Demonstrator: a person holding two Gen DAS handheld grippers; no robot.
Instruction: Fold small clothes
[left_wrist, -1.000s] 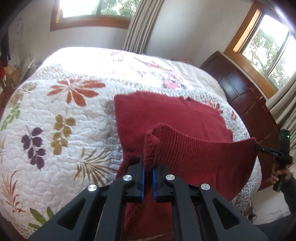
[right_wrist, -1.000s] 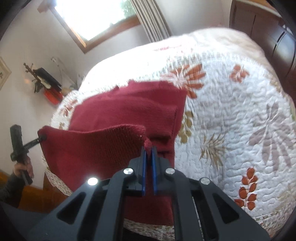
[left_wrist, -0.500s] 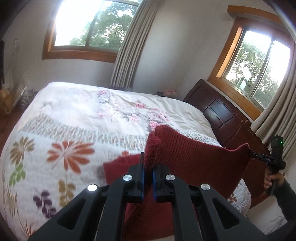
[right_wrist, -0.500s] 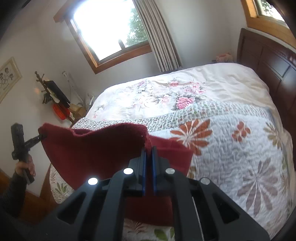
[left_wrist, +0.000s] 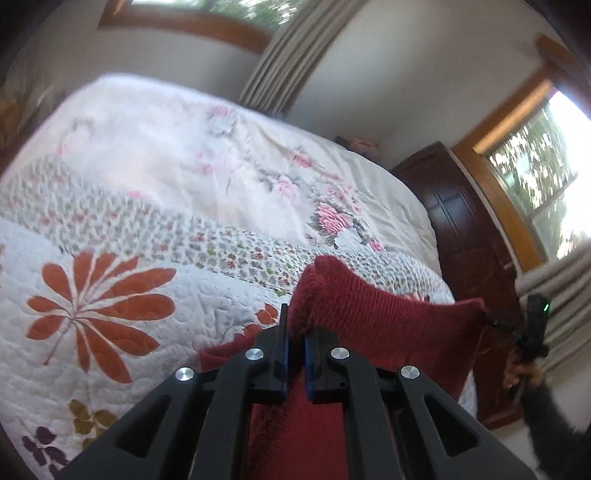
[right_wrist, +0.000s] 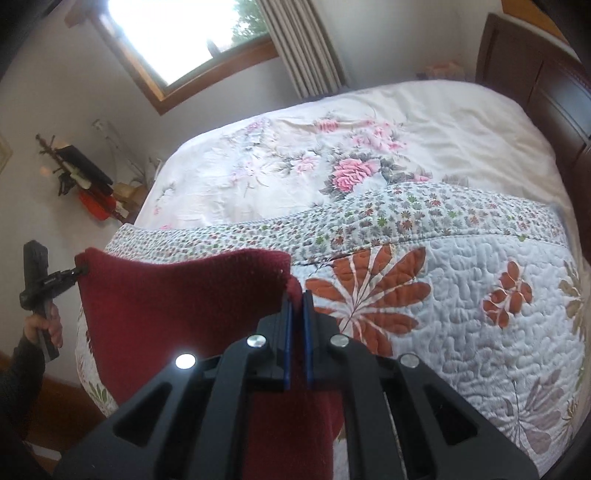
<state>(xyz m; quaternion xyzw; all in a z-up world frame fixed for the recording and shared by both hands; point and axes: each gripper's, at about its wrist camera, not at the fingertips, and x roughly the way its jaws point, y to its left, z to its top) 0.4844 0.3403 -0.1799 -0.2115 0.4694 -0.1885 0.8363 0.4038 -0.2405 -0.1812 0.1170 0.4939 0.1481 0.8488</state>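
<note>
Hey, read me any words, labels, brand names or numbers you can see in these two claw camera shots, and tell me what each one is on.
None: no readable text in either view.
The red knit garment, the floral quilt and both claws, left claw and right claw, show no lettering.
The green light on the handheld device is only an indicator.

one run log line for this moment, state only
left tool: shut on sweater corner | right tool: shut on other corner | sweater: stretched between tools, lifted over quilt | fold: not laid
</note>
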